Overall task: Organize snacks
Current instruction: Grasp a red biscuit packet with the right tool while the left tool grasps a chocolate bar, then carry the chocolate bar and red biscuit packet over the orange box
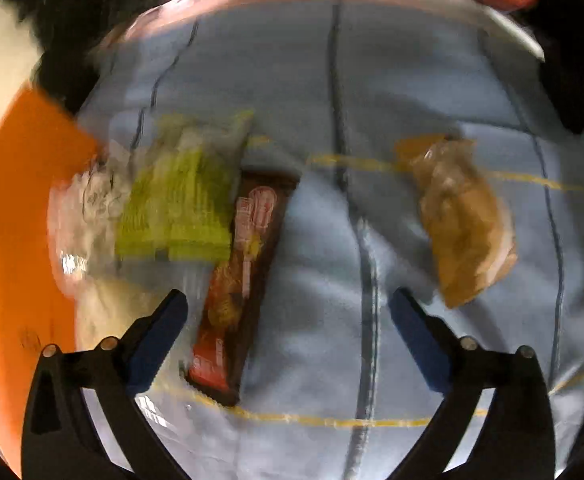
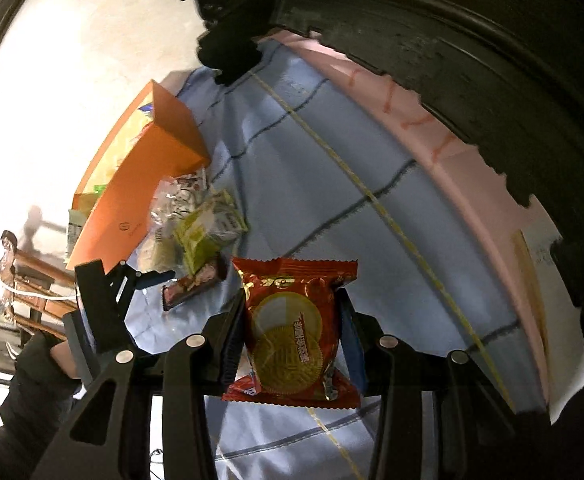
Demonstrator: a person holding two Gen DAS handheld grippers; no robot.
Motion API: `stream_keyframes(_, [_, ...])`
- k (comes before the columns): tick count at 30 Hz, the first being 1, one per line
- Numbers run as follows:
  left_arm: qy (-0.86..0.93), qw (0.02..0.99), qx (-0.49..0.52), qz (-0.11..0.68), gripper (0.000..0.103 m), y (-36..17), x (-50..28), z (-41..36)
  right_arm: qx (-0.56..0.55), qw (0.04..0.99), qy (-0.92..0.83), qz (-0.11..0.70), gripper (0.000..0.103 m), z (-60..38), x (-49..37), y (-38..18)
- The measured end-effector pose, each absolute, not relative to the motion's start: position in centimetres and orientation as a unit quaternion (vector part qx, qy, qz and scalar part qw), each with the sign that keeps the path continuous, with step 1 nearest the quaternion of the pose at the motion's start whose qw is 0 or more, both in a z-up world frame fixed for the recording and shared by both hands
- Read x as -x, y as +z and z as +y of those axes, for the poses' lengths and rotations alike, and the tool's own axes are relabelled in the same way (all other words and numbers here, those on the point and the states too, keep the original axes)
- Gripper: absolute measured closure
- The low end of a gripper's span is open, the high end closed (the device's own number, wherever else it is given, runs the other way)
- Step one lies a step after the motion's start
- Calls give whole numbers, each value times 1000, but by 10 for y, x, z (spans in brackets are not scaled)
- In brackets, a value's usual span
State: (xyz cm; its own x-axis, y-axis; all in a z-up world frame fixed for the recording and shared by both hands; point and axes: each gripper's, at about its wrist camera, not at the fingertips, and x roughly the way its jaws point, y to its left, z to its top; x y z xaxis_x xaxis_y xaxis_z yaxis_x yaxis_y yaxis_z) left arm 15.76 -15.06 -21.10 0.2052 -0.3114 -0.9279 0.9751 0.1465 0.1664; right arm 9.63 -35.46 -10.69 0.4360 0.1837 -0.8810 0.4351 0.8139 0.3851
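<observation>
Left claw gapes empty (blurred view); right claw grips a red cookie packet.

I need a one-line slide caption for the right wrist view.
Right gripper clamps a red snack packet above the blue cloth, near the orange box.

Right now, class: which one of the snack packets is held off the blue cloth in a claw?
The red mooncake packet, pinched in the right claw. The green packet, brown bar and tan packet all lie on the cloth.
</observation>
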Motion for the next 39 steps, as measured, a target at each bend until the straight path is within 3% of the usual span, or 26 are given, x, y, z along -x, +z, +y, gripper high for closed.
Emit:
stream_keyframes(4, [-504,651,-410,392,4,-211,-160,-142,-297,796,-87,519,60,-356,-92,-104])
stream_keyframes(6, [-493,676,-364,409,32,-206,-168,-144,-291,800,-92,516,60,-355,-91,-100])
stream_keyframes(7, [-480,698,-347,403,79,-201,-172,-144,-289,802,-95,514,60,-354,-91,-98])
stream_keyframes(13, [-473,708,-367,374,80,-203,-165,-140,-284,804,-95,514,60,-345,-90,-91])
stream_keyframes(23, [-448,731,-329,396,80,-196,-171,-147,-281,807,-91,512,60,-341,-90,-86])
stream_keyframes(39, [-270,836,-219,425,80,-96,-137,-81,-252,821,2,512,60,-309,-125,-73])
